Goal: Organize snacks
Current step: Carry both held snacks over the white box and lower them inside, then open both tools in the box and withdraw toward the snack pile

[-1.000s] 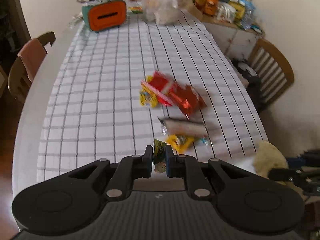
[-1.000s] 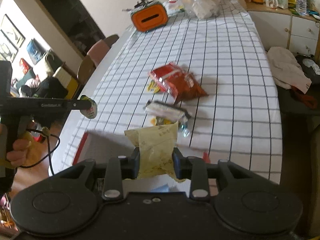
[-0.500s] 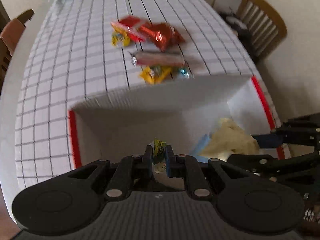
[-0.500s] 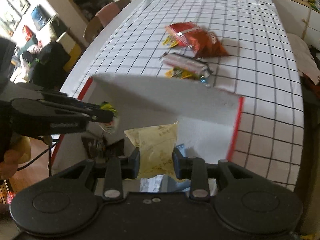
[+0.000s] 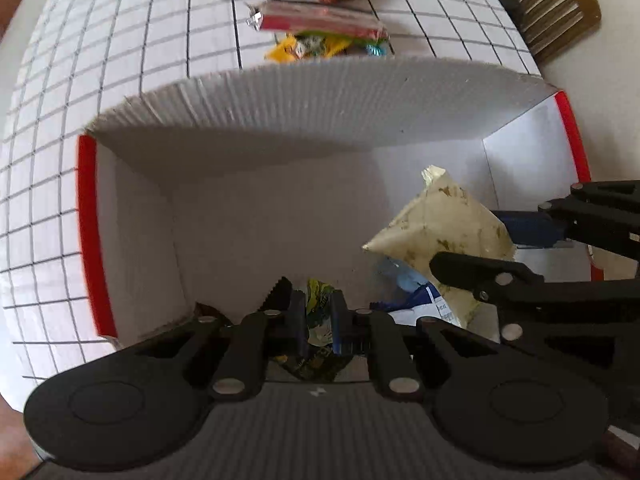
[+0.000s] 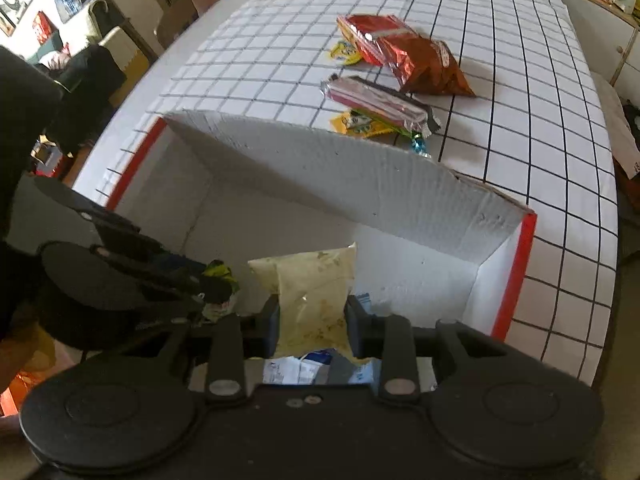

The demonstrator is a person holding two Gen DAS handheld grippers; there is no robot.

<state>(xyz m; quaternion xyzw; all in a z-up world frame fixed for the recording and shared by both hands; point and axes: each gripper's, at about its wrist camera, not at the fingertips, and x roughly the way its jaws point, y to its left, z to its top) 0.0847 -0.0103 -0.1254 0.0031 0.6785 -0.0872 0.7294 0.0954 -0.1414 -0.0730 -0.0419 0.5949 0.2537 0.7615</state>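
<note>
Over the white cardboard box (image 5: 280,112) with red-edged flaps, both grippers hang with loads.

Left gripper (image 5: 316,320): jaws nearly closed, pinching a small green-and-yellow snack packet (image 5: 318,304) between the fingertips; packet sits at 6 o'clock in the left wrist view, above the box floor.

Right gripper (image 6: 312,320): jaws partly closed around a pale yellow pouch (image 6: 310,284), which stands upright between the fingers; in the left wrist view the same pouch appears at 3 o'clock, inside the box walls.

Box contents: blue-and-white wrappers (image 6: 304,368) lying beneath the right gripper.

Checked tablecloth (image 6: 520,80), beyond the far wall of the box, toward 12 o'clock:
- red chip bag (image 6: 408,54);
- long silver-and-pink wrapped bar (image 6: 376,100), just beside it;
- yellow sweets packet (image 6: 360,124), partly under the bar;
- small yellow packet (image 6: 344,50), touching the chip bag's left end.

Wooden chair (image 5: 556,0): at 1 o'clock, left wrist view.
</note>
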